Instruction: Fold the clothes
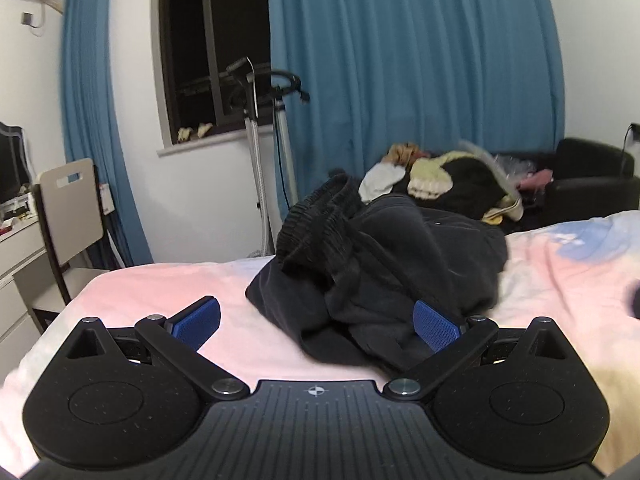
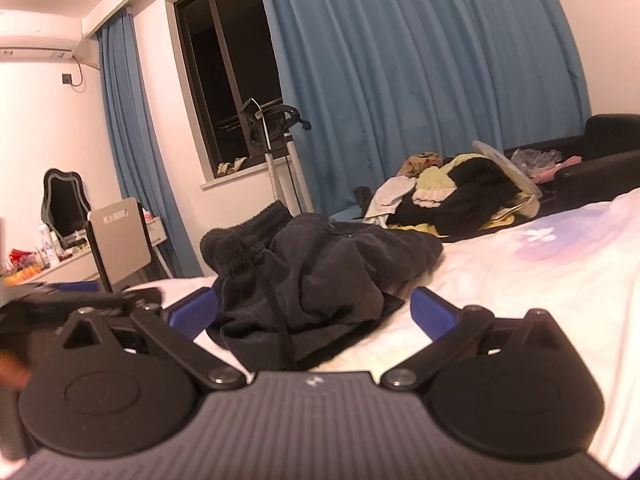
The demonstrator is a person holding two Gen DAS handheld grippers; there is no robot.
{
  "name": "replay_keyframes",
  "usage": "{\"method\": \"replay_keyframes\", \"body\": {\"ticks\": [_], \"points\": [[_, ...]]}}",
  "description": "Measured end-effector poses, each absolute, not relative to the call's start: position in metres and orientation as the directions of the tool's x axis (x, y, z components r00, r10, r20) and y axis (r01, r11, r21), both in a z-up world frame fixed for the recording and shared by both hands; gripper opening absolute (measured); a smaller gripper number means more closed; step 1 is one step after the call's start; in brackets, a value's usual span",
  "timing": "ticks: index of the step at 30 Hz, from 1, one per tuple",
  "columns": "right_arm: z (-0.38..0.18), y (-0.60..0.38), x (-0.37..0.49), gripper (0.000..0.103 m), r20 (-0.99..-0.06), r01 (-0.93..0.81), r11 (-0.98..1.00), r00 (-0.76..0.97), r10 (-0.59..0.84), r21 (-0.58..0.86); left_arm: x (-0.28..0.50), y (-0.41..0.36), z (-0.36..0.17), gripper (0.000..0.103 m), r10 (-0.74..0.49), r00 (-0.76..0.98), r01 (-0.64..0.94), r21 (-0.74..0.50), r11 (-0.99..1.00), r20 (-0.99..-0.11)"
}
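The dark trousers (image 1: 384, 264) lay in a crumpled heap on the bed (image 1: 160, 288), out on the pink-and-white sheet, elastic waistband (image 1: 316, 216) bunched up at the far left of the pile. The left claw (image 1: 316, 322) was spread wide, both blue pads (image 1: 198, 322) clear to see; the right-hand pad sat right against the near edge of the cloth, though whether it touched was hard to call. Nothing was gripped between them.

Over on the right wrist view, the same trousers (image 2: 320, 272) sprawled straight ahead, a drawstring (image 2: 280, 320) trailing down toward the camera. The right claw (image 2: 314, 312) was wide open too, blue tips either side of the heap's near edge, holding nothing. At the left edge of that view a blurred black shape (image 2: 80, 304) showed, seemingly the other claw.

Behind the bed, a second pile of clothes (image 1: 448, 180), yellow, white and black, lay well apart from the trousers, beside a black armchair (image 1: 592, 176). Blue curtains (image 1: 420, 60) flanked a dark window (image 1: 212, 48), with a garment steamer stand (image 1: 256, 128) in front of it. A chair (image 1: 68, 208) stood at a table (image 1: 16, 248) on the left.
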State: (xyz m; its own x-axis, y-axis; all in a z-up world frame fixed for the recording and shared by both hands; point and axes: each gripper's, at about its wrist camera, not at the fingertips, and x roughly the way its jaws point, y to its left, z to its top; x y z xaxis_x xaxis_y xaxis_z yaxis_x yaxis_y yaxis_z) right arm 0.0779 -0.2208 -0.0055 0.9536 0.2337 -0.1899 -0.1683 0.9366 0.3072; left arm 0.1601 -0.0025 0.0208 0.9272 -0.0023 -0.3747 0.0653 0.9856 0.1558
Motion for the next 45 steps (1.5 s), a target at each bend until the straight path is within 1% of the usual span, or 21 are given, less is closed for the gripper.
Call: {"method": "replay_keyframes", "body": {"ticks": [3, 4, 8, 9, 13, 14, 15, 16, 18, 19, 21, 24, 28, 32, 35, 38, 41, 43, 44, 45], "points": [[-0.008, -0.23, 0.094, 0.103, -0.177, -0.177, 0.932, 0.954, 0.241, 0.316, 0.214, 0.001, 0.027, 0.103, 0.003, 0.929, 0.07, 0.183, 0.981, -0.371], [-0.01, -0.233, 0.1, 0.103, -0.18, -0.176, 0.932, 0.954, 0.241, 0.318, 0.235, 0.002, 0.028, 0.103, -0.009, 0.924, 0.088, 0.188, 0.978, -0.382], [-0.028, -0.245, 0.122, 0.103, -0.221, -0.15, 0.935, 0.948, 0.228, 0.32, 0.309, -0.001, 0.03, 0.103, -0.077, 0.898, 0.179, 0.2, 0.963, -0.434], [-0.033, -0.249, 0.126, 0.103, -0.234, -0.142, 0.931, 0.945, 0.229, 0.337, 0.327, -0.003, 0.028, 0.103, -0.077, 0.894, 0.188, 0.212, 0.959, -0.441], [-0.055, -0.263, 0.15, 0.103, -0.278, -0.103, 0.908, 0.933, 0.231, 0.406, 0.384, -0.009, 0.013, 0.103, -0.069, 0.842, 0.216, 0.216, 0.952, -0.535], [-0.059, -0.266, 0.154, 0.103, -0.282, -0.097, 0.904, 0.931, 0.229, 0.416, 0.393, -0.011, 0.008, 0.1, -0.064, 0.828, 0.219, 0.216, 0.951, -0.557], [-0.063, -0.268, 0.157, 0.103, -0.288, -0.09, 0.902, 0.93, 0.228, 0.423, 0.398, -0.012, 0.005, 0.089, -0.068, 0.822, 0.228, 0.216, 0.949, -0.566], [-0.066, -0.27, 0.16, 0.103, -0.294, -0.083, 0.902, 0.929, 0.224, 0.425, 0.402, -0.015, 0.003, 0.081, -0.074, 0.817, 0.237, 0.217, 0.947, -0.572], [-0.071, -0.273, 0.165, 0.103, -0.305, -0.071, 0.897, 0.926, 0.222, 0.437, 0.399, -0.021, 0.001, 0.051, -0.084, 0.815, 0.255, 0.225, 0.94, -0.573], [-0.073, -0.274, 0.166, 0.103, -0.307, -0.067, 0.894, 0.925, 0.222, 0.444, 0.395, -0.024, 0.001, 0.046, -0.091, 0.816, 0.265, 0.23, 0.936, -0.571], [-0.072, -0.276, 0.165, 0.103, -0.3, -0.065, 0.891, 0.928, 0.219, 0.448, 0.377, -0.032, 0.004, 0.032, -0.101, 0.826, 0.277, 0.245, 0.929, -0.554], [-0.068, -0.278, 0.161, 0.103, -0.282, -0.064, 0.89, 0.936, 0.211, 0.452, 0.341, -0.041, 0.018, 0.025, -0.143, 0.844, 0.303, 0.239, 0.923, -0.517], [-0.054, -0.289, 0.146, 0.103, -0.229, -0.057, 0.883, 0.956, 0.183, 0.467, 0.278, -0.053, 0.035, 0.02, -0.188, 0.857, 0.344, 0.259, 0.903, -0.48], [-0.035, -0.3, 0.122, 0.103, -0.141, -0.078, 0.87, 0.976, 0.166, 0.488, 0.197, -0.067, 0.042, 0.019, -0.263, 0.85, 0.4, 0.235, 0.886, -0.457], [-0.021, -0.308, 0.104, 0.103, -0.076, -0.101, 0.859, 0.984, 0.16, 0.502, 0.138, -0.085, 0.034, 0.019, -0.335, 0.831, 0.459, 0.207, 0.864, -0.444], [-0.018, -0.315, 0.082, 0.103, -0.059, -0.118, 0.843, 0.983, 0.174, 0.525, 0.099, -0.101, 0.011, 0.02, -0.396, 0.792, 0.51, 0.145, 0.848, -0.465], [-0.032, -0.323, 0.072, 0.103, -0.113, -0.104, 0.763, 0.967, 0.226, 0.639, 0.083, -0.114, -0.027, 0.026, -0.414, 0.76, 0.53, 0.107, 0.841, -0.501], [-0.044, -0.33, 0.067, 0.103, -0.155, -0.077, 0.69, 0.951, 0.267, 0.719, 0.076, -0.114, -0.052, 0.032, -0.419, 0.735, 0.531, 0.068, 0.844, -0.533], [-0.051, -0.334, 0.065, 0.103, -0.179, -0.048, 0.658, 0.946, 0.272, 0.751, 0.072, -0.114, -0.063, 0.038, -0.421, 0.723, 0.535, 0.059, 0.843, -0.548], [-0.057, -0.337, 0.064, 0.103, -0.206, -0.011, 0.638, 0.942, 0.264, 0.77, 0.068, -0.114, -0.07, 0.049, -0.421, 0.713, 0.541, 0.058, 0.839, -0.561]]}}
